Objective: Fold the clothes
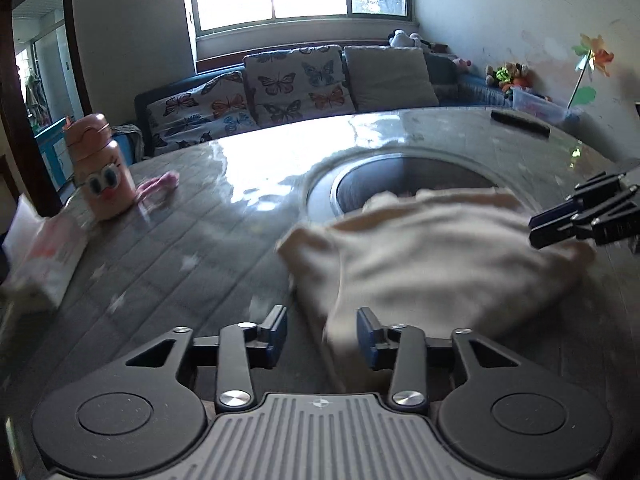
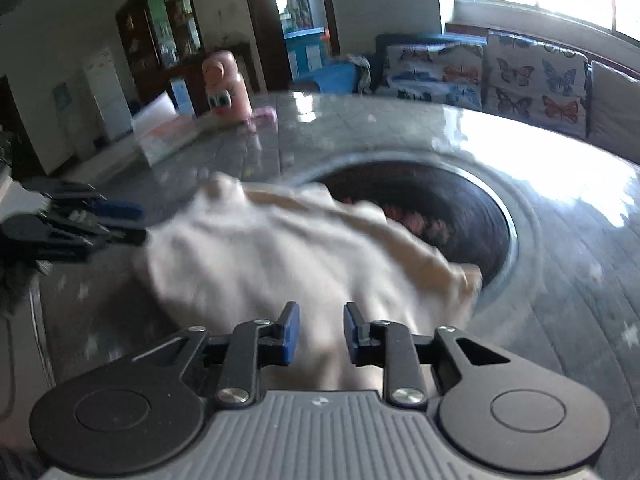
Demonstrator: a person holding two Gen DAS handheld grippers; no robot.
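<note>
A cream garment lies bunched on the grey round table, its far edge hanging over the round recess in the middle. In the left wrist view my left gripper stands open at the garment's near left corner. A fold of cloth lies by its right pad, not pinched. In the right wrist view my right gripper is open over the garment near edge, and cloth shows in the gap. Each gripper appears in the other's view: right gripper, left gripper. Both views are blurred.
A pink bottle with a cartoon face stands at the table's far left beside a small pink item and a tissue pack. A black bar lies at the far right edge. A sofa with butterfly cushions stands beyond the table.
</note>
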